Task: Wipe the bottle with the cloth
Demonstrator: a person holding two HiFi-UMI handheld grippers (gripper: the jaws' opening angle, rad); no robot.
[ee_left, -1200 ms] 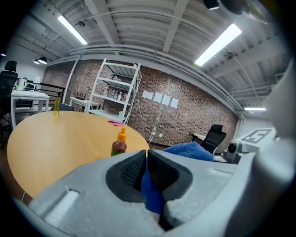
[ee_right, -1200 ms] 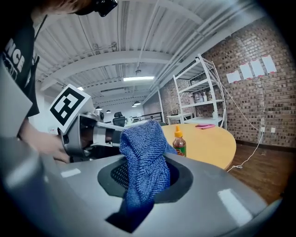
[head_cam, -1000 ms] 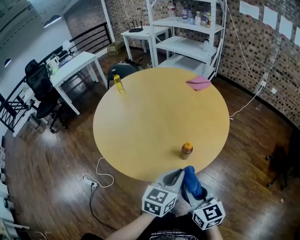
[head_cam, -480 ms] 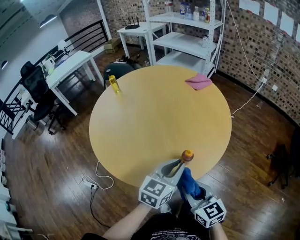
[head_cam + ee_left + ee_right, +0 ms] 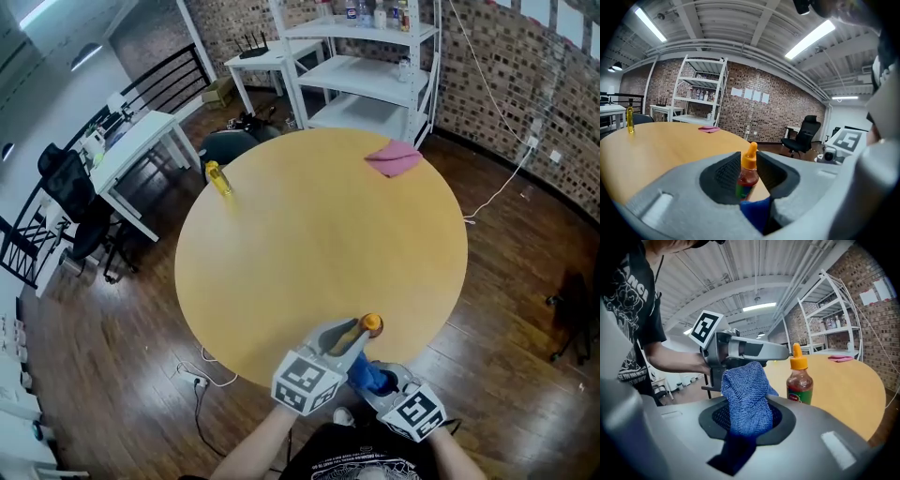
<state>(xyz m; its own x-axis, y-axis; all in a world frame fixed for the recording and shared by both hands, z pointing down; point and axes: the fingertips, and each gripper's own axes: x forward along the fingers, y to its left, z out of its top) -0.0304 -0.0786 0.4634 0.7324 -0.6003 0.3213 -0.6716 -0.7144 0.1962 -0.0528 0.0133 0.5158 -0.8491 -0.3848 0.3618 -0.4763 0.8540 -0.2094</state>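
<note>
Round wooden table (image 5: 281, 253) in a brick-walled room, sauce bottle (image 5: 371, 325) at its near edge
It stands low in the frame's middle, between the left gripper's (image 5: 349, 334) jaws, which have just been opening and stand half apart, not pressing it. Clamped in the right gripper's (image 5: 386, 382) jaws is the soft blue cloth (image 5: 744, 394). That bottle looks light, stiff, slick and tippy; best gripped round its body, below the orange cap (image 5: 751, 151)

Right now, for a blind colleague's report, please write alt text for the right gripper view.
A blue cloth is clamped in the right tongs; beyond, to the right, an orange-capped bottle stands on a round wooden table.
</note>
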